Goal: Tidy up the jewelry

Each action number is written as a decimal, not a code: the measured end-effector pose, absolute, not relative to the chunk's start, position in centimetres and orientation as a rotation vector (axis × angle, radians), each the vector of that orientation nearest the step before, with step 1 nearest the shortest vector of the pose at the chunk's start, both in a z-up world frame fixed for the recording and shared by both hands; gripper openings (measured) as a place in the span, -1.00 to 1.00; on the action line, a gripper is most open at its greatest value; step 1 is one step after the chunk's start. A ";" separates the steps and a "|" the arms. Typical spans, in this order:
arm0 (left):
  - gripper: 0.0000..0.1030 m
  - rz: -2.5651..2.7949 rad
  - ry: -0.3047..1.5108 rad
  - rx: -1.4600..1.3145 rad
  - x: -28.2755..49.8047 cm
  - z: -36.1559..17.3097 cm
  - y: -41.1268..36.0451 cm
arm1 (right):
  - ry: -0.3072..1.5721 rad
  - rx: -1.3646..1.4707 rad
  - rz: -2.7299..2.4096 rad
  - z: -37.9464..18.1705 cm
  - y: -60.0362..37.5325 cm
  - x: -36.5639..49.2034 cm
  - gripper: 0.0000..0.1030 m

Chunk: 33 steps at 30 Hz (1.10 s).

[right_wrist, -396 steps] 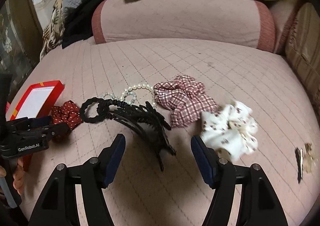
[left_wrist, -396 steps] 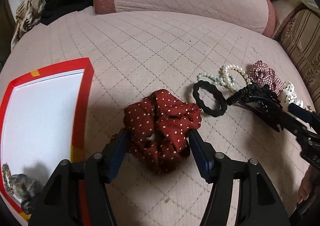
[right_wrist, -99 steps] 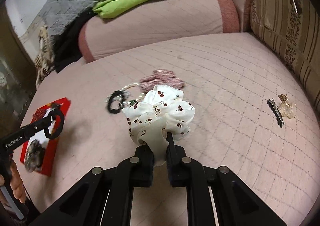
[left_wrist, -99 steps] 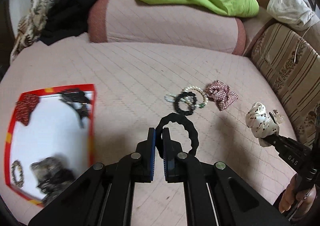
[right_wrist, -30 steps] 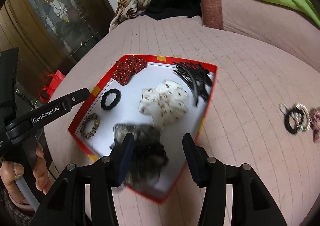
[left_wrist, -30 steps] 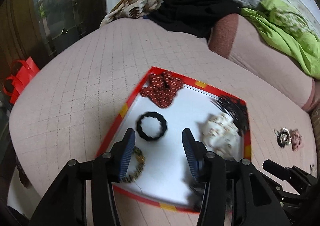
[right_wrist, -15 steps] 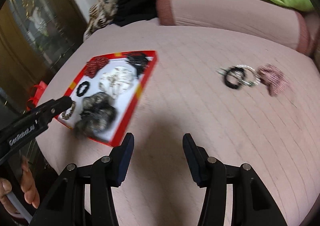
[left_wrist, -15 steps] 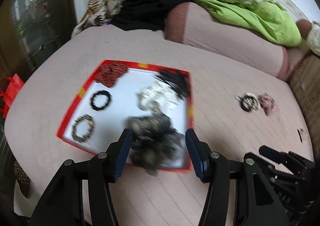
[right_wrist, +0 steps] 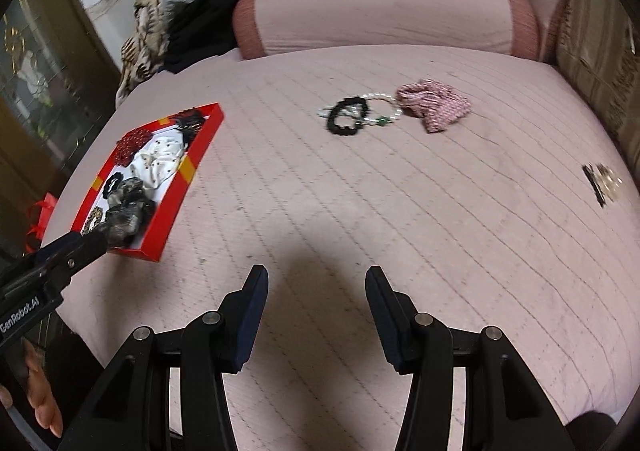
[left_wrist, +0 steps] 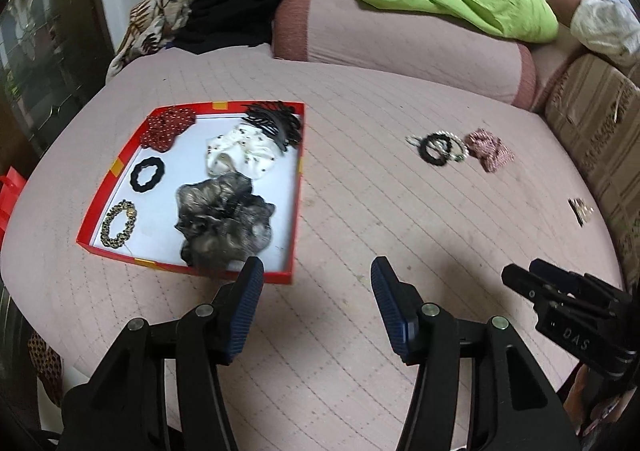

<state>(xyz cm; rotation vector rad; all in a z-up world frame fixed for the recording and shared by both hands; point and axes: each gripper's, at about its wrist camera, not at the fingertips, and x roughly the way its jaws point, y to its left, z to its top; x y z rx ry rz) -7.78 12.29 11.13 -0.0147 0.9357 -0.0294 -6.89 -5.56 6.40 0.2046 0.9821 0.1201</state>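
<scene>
Left hand-held gripper (left_wrist: 316,283) empty, jaws parted wide; right hand-held gripper (right_wrist: 316,293) likewise, nothing between pads. Both hover over quilted bed (right_wrist: 360,211), likely free for next pick. Red tray (left_wrist: 298,187) collects scrunchies, black claw clip. Farther: black hair tie (right_wrist: 346,116), pearl bracelet (right_wrist: 386,107), pink scrunchie (right_wrist: 434,107), small clips (right_wrist: 600,179) unsorted.

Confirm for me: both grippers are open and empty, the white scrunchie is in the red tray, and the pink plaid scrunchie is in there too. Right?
Not quite. The pink plaid scrunchie is not in the red tray; it lies out on the bed cover beside the pearl bracelet, as the right wrist view shows. The rest holds: the white scrunchie is in the tray, and the left gripper and right gripper are open and empty.
</scene>
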 end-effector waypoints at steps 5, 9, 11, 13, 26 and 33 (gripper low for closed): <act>0.06 -0.045 0.944 0.013 -8.1 10.9 10.9 | 0.965 0.213 0.094 6.5 -6.7 -7.5 0.07; 0.06 -0.051 0.947 0.040 -8.3 10.9 9.8 | 0.958 0.215 0.066 6.4 -7.6 -7.7 0.11; 0.06 -0.054 0.947 0.047 -8.4 10.8 9.3 | 0.956 0.215 0.052 6.3 -8.0 -7.7 0.13; 0.06 -0.055 0.946 0.059 -8.4 10.7 8.9 | 0.955 0.216 0.036 6.2 -8.4 -7.7 0.14; 0.06 -0.067 0.980 0.128 -7.8 9.5 6.1 | 0.942 0.231 -0.031 5.6 -11.0 -8.0 0.15; 0.07 -0.076 1.005 0.152 -7.1 8.7 5.2 | 0.949 0.252 -0.041 4.9 -12.1 -8.0 0.15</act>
